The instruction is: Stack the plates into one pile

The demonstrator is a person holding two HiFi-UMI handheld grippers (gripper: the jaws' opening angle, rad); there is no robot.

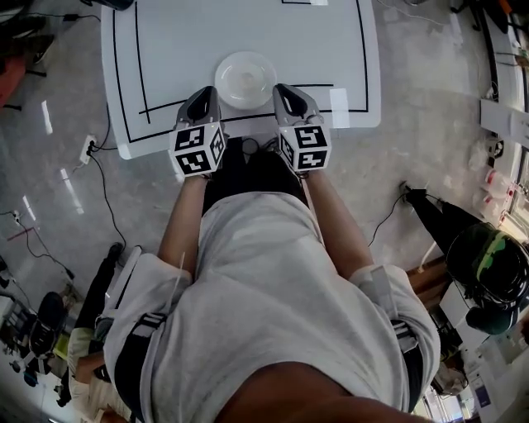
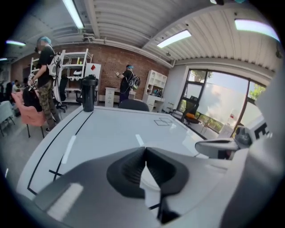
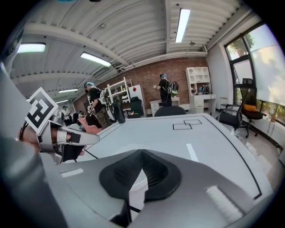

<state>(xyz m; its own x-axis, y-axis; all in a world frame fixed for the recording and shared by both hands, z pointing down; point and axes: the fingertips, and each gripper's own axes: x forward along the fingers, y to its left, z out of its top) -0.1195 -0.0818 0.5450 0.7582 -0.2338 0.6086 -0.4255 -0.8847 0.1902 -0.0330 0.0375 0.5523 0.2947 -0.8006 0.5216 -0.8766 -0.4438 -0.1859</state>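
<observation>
Plates (image 1: pixel 245 78) piled upper centre on surface (image 1: pixel 165 49); your left gripper (image 1: pixel 201 97), right gripper (image 1: pixel 289 92) closed, empty: stacking seems finished, just withdraw.

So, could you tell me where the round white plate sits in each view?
Head view: round white plate, top centre.
Left gripper view: a sliver, low centre, behind the shut jaws.
Right gripper view: the same, low centre behind shut jaws.
Shared landmark: black line on the white table.

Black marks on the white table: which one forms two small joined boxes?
The black mark in the middle of the white table, beyond the round white plate. The other black marks are long lines along the table's edges.
</observation>
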